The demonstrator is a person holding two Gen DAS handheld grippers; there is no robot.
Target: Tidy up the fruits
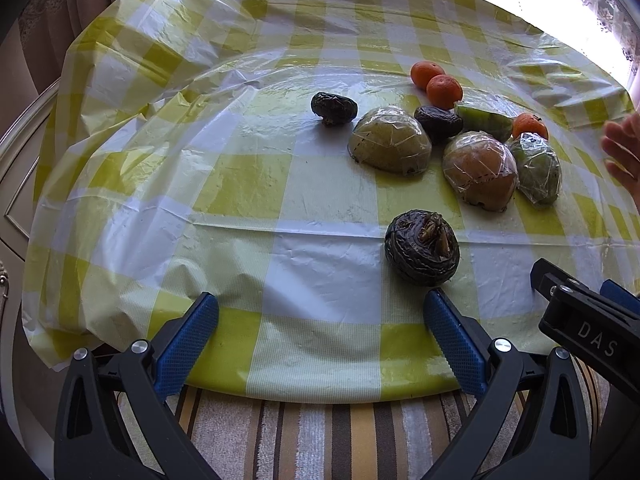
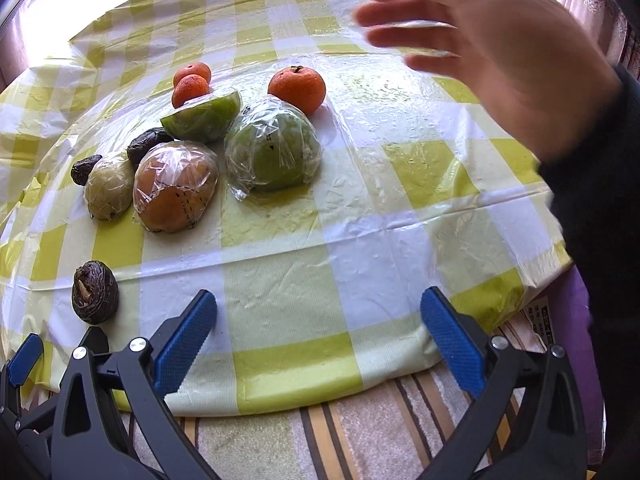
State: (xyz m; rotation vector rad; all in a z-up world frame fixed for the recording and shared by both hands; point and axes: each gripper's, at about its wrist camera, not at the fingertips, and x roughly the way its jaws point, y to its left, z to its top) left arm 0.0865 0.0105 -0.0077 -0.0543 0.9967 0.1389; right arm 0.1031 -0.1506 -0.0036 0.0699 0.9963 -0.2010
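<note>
The fruit sits in a loose cluster on the table (image 1: 248,184), which is covered with a yellow-and-white checked plastic cloth. At the heart of the cluster you have four pieces wrapped in cling film: a pale green half (image 1: 390,141), a brownish-orange one (image 1: 480,170) just beside it, a green one (image 1: 536,168) touching that on the side toward the right edge, and a green wedge (image 1: 486,118) behind them. Two small tangerines (image 1: 444,90) lie touching each other on the far side of the group, and a third tangerine (image 2: 297,87) rests against the wrapped green one, toward the far edge. Three dark wrinkled fruits complete the set: one (image 1: 438,122) is tucked between the wrapped pieces, one (image 1: 334,108) stands slightly apart on the cluster's left, and the largest (image 1: 422,246) lies alone near the front edge, closest to you.

Your left gripper (image 1: 320,316) is held low at the front edge with its blue-padded fingers spread wide and nothing between them; the lone dark fruit sits just beyond its right finger. Your right gripper (image 2: 320,316) is also at the front edge, further right, fingers likewise wide apart and empty. A bare hand (image 2: 492,52) in a dark sleeve is raised above the right part of the table, blurred, fingers extended, touching no fruit. Below the table edge you can see a striped rug (image 1: 320,436).
</note>
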